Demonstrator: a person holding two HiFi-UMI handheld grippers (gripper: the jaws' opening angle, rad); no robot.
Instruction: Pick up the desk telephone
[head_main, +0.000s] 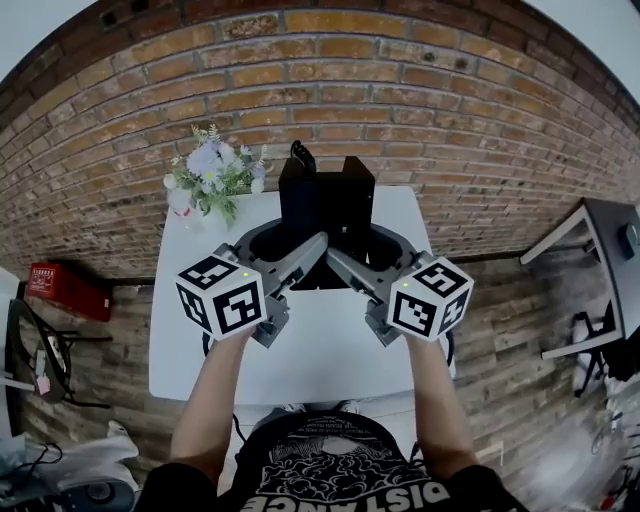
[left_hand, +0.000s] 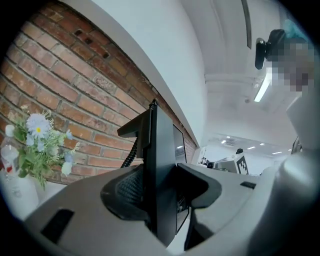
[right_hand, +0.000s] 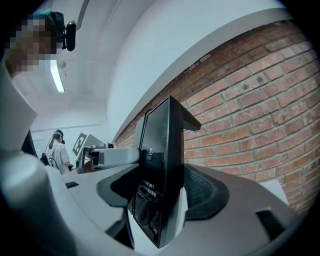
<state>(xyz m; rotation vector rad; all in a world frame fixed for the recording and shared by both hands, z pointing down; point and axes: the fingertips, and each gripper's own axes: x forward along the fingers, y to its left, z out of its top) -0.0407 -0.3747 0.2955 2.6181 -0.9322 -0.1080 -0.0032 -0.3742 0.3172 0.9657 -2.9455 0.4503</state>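
The black desk telephone (head_main: 327, 205) hangs above the white table (head_main: 300, 350), held from both sides. My left gripper (head_main: 305, 250) is shut on its left edge, and my right gripper (head_main: 345, 258) is shut on its right edge. In the left gripper view the telephone (left_hand: 162, 165) stands edge-on between the jaws, with its coiled cord (left_hand: 131, 152) behind. In the right gripper view the screen side of the telephone (right_hand: 160, 150) fills the gap between the jaws, and the other gripper (right_hand: 95, 152) reaches in from the far side.
A vase of pale flowers (head_main: 210, 175) stands at the table's back left corner, close to the brick wall (head_main: 450, 110). A red box (head_main: 65, 290) lies on the floor to the left. A dark desk (head_main: 610, 240) stands at the right. A person (right_hand: 59, 150) stands far off.
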